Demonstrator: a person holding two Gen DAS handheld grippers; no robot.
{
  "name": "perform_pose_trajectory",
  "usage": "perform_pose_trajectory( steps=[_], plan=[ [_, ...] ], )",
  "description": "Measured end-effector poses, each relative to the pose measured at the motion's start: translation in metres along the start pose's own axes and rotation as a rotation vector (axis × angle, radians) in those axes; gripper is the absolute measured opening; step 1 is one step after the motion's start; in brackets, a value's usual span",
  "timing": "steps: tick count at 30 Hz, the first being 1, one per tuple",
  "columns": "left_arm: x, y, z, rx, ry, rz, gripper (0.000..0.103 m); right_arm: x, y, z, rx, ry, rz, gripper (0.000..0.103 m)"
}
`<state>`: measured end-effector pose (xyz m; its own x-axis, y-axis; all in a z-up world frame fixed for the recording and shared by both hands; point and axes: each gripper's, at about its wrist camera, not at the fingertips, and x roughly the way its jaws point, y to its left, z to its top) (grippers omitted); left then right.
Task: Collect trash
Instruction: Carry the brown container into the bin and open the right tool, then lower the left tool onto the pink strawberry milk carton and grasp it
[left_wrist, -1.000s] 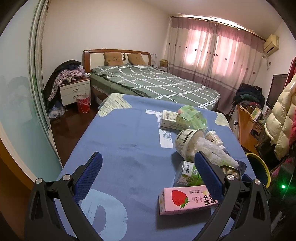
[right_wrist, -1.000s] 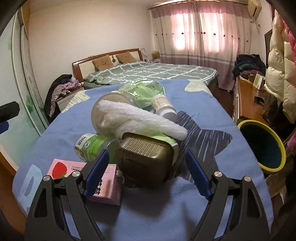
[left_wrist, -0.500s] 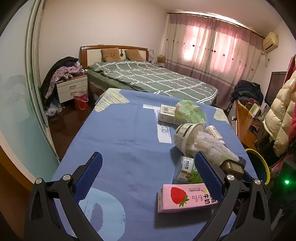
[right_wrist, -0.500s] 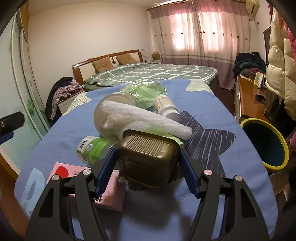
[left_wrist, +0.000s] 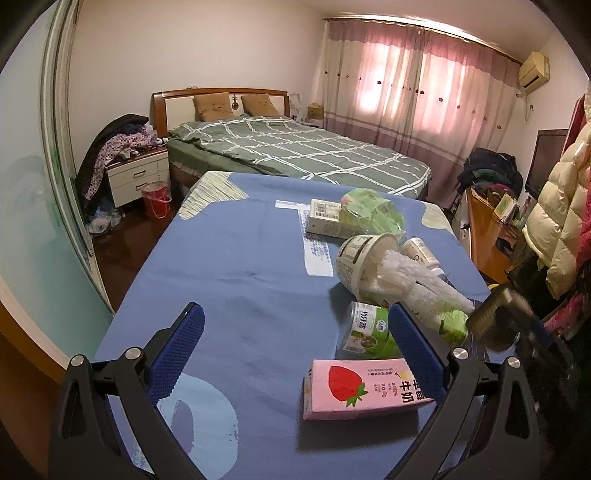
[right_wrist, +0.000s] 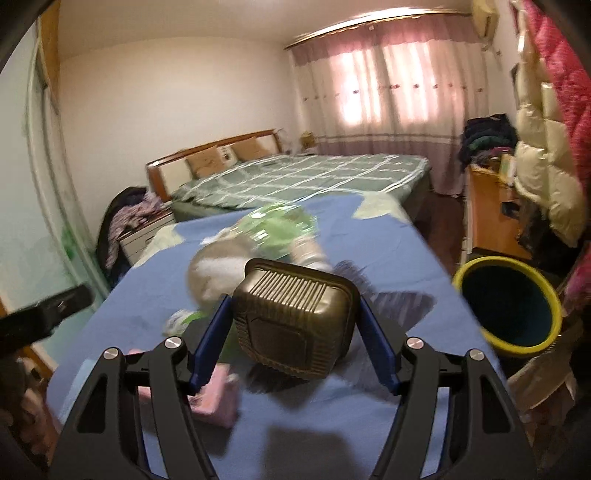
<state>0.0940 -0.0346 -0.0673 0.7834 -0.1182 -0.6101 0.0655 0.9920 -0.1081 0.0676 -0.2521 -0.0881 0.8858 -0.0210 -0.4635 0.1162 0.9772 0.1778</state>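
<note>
Clamped on either flank of a dark ribbed plastic tub (right_wrist: 295, 319), the right gripper (right_wrist: 295, 334) has its jaws drawn in to the tub's width, blue pads flat against opposite walls. The grip looks sound: the tub's base faces the camera and it hangs clear above the blue tablecloth (right_wrist: 399, 236), casting a shadow below, so I judge it to be lifted for the carry to the bin. The left gripper (left_wrist: 295, 341) has its jaws spread wide and grips nothing; it hovers over the near end of the table, probably ready for the next piece.

Nearest that empty gripper lies a pink strawberry milk carton (left_wrist: 364, 387) on its side, just in front of the right pad. Touching it behind is a small green-labelled can (left_wrist: 365, 330), also tipped over. Beyond that sits a white paper cup (left_wrist: 364, 256) on its side with crumpled clear plastic wrap (left_wrist: 417, 275) spilling from its mouth, a small white bottle (left_wrist: 421, 253) just beside it. Farther on, a white box (left_wrist: 327, 219) rests under a green crinkled bag (left_wrist: 371, 214).

Off the table's right edge stands the yellow-rimmed bin (right_wrist: 508, 306), mouth open toward the held tub and near it, the likely drop point. The bed (left_wrist: 295, 155) lies well beyond.
</note>
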Motion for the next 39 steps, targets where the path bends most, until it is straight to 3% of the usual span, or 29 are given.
perform_pose_trajectory(
  steps=[12,17,24,39],
  plan=[
    [0.026,-0.018,-0.020,0.031,0.083,-0.045,0.098,0.026,-0.149,0.021,0.195,-0.021,-0.402,0.065],
    [0.035,-0.029,-0.032,0.065,0.124,-0.069,0.098,0.042,-0.189,0.022,0.254,0.001,-0.496,0.065],
    [0.041,-0.041,-0.042,0.104,0.154,-0.095,0.098,0.054,-0.207,0.025,0.316,0.032,-0.532,0.065],
    [0.056,-0.035,-0.057,0.094,0.229,-0.191,0.098,0.060,-0.205,0.026,0.305,0.072,-0.572,0.069]
  ],
)
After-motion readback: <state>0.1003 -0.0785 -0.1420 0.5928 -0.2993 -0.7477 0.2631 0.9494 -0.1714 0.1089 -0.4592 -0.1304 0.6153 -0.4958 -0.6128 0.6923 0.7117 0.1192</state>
